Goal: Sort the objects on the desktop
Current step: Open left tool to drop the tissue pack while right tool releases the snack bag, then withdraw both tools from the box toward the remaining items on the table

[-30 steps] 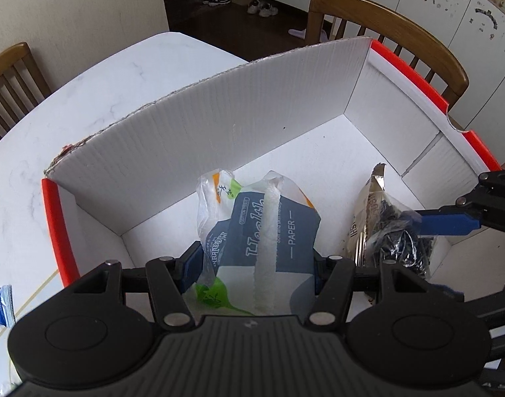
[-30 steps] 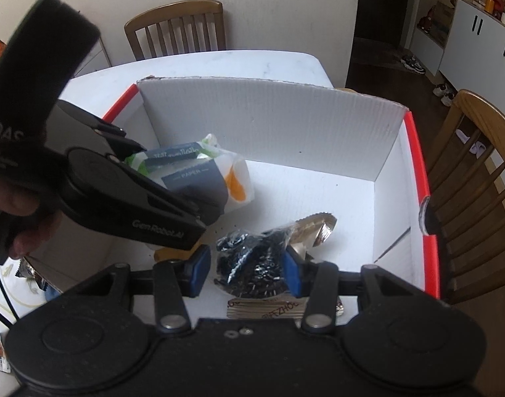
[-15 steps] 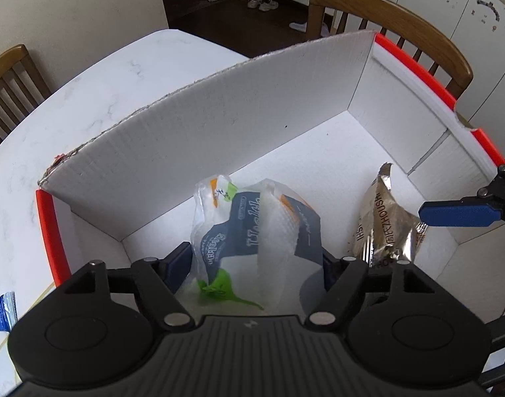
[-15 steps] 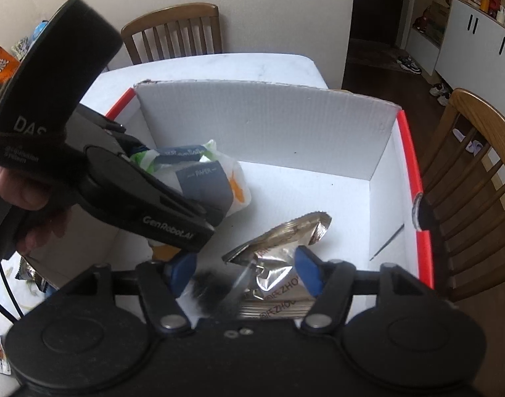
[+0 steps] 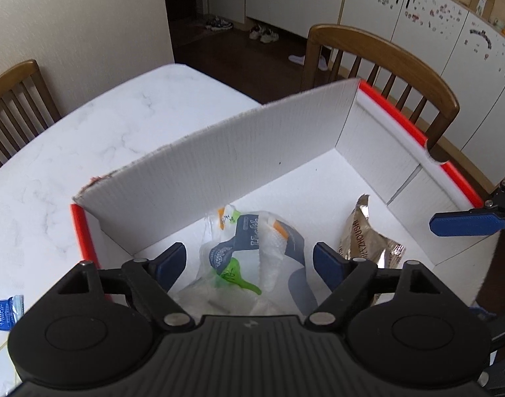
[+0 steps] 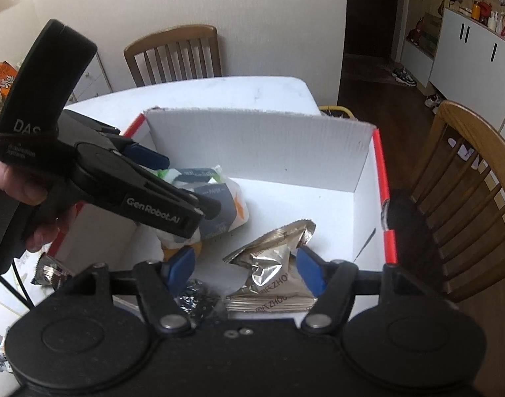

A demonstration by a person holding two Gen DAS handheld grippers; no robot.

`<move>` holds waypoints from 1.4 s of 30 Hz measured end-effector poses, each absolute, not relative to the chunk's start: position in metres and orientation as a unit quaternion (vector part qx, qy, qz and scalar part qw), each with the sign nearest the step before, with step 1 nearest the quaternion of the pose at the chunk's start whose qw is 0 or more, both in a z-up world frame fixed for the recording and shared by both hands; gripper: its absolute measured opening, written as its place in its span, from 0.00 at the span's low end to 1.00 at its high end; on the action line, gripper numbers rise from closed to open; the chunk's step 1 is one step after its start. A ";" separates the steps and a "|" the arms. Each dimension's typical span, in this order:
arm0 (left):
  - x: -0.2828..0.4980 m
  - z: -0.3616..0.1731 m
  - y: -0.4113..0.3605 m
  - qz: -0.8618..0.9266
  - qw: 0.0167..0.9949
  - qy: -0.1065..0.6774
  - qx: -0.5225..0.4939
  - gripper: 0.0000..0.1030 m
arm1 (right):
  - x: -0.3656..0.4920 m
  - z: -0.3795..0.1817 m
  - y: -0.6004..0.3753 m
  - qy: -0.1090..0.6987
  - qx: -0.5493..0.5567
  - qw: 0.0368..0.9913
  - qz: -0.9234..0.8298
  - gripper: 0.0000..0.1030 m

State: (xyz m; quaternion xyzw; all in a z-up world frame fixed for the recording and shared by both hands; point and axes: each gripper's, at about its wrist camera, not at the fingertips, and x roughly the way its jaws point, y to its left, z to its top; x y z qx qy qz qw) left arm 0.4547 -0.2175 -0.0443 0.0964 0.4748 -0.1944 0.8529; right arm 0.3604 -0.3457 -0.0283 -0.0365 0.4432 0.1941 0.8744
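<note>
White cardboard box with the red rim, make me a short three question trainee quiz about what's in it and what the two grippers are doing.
1. True or false: the clear plastic tissue pack with the dark blue label lies inside the white cardboard box with the red rim.
2. Which item lies below the right gripper? A. crinkled silver foil snack packet B. an orange carton C. a shoe
3. Fill in: neither the left gripper nor the right one has its pads pressing on anything; both sets of jaws are ____.

Key: 1 true; 2 A; 3 opening.
</note>
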 end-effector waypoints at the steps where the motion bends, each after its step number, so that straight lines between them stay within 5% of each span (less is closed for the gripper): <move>1: 0.453 -0.041 -0.216 -0.195 0.855 0.471 0.094 0.81 | 0.359 -0.026 -0.346 0.441 -0.037 0.876 0.194 0.66; 32: 0.348 0.037 -0.176 -0.225 0.897 0.373 0.078 0.83 | 0.279 0.028 -0.323 0.372 -0.055 0.904 0.203 0.74; 42: 0.323 0.045 -0.144 -0.214 0.903 0.366 0.067 0.92 | 0.253 0.031 -0.301 0.364 -0.050 0.909 0.195 0.79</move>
